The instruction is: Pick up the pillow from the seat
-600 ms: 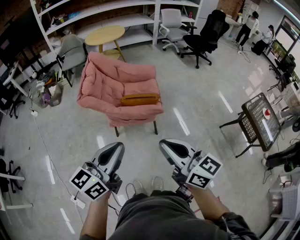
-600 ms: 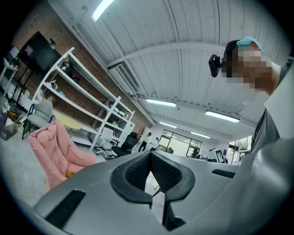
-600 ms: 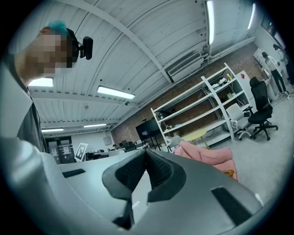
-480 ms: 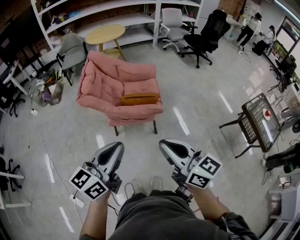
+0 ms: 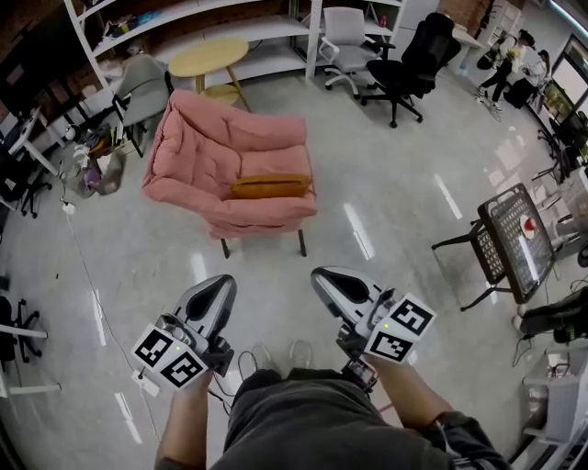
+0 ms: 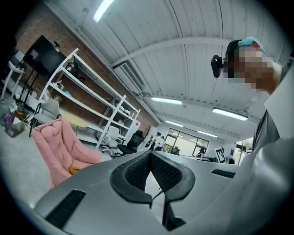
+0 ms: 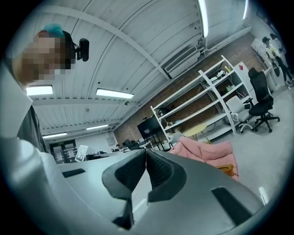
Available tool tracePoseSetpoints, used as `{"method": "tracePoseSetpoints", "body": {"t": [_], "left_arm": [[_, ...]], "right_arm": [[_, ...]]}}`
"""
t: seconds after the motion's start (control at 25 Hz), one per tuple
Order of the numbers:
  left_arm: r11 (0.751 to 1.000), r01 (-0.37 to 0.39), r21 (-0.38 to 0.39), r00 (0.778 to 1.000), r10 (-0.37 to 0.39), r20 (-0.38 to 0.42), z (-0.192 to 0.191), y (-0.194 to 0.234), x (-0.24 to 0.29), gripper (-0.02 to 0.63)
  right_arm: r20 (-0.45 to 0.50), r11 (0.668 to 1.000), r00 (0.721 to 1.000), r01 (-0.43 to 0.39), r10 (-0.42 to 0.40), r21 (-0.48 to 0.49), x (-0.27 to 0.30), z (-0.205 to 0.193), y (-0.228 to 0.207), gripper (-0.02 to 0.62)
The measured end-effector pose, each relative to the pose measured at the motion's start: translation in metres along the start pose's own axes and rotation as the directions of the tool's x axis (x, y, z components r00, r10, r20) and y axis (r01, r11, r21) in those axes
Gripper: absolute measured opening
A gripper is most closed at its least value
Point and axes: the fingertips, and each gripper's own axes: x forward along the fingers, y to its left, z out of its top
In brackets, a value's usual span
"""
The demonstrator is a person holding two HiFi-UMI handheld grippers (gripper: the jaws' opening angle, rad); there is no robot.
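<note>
An orange pillow (image 5: 270, 186) lies across the seat of a pink padded armchair (image 5: 225, 162) in the middle of the floor. The pillow (image 7: 226, 170) shows small at the right in the right gripper view, and the armchair (image 6: 57, 149) stands at the left in the left gripper view. My left gripper (image 5: 219, 292) and right gripper (image 5: 328, 281) are held close to my body, well short of the chair. Both point up and forward, shut, with nothing between the jaws.
A round yellow table (image 5: 209, 58) and white shelving (image 5: 216, 27) stand behind the armchair. Office chairs (image 5: 404, 69) are at the back right, a dark wire-top side table (image 5: 516, 240) at the right, a grey chair (image 5: 142, 87) and clutter at the left. People stand far right.
The head view has shifted slightly; the armchair sits a little higher and left in frame. Both grippers stay shut and held near my body.
</note>
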Motion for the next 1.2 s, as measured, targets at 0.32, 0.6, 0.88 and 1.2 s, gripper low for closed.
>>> {"method": "tracePoseSetpoints", "body": {"t": [0.32, 0.6, 0.88, 1.2], "left_arm": [[1.000, -0.023, -0.001, 1.000, 0.023, -0.018, -0.006, 0.006, 0.021, 0.009], [1.000, -0.029, -0.008, 0.999, 0.029, -0.014, -0.004, 0.021, 0.038, 0.009], [0.999, -0.028, -0.021, 1.000, 0.028, -0.007, 0.000, 0.056, 0.056, 0.009], [0.999, -0.023, -0.046, 1.000, 0.023, -0.013, 0.021, 0.128, 0.083, 0.009]], "right_arm": [[-0.014, 0.999, 1.000, 0.011, -0.010, 0.048, -0.009, -0.007, -0.031, 0.015], [-0.033, 0.998, 0.999, 0.022, -0.020, 0.059, -0.006, -0.008, -0.053, 0.015], [-0.057, 0.997, 0.998, 0.036, -0.032, 0.063, 0.019, -0.012, -0.079, 0.015], [-0.082, 0.997, 0.996, 0.047, -0.042, 0.068, 0.089, -0.008, -0.113, 0.015]]}}
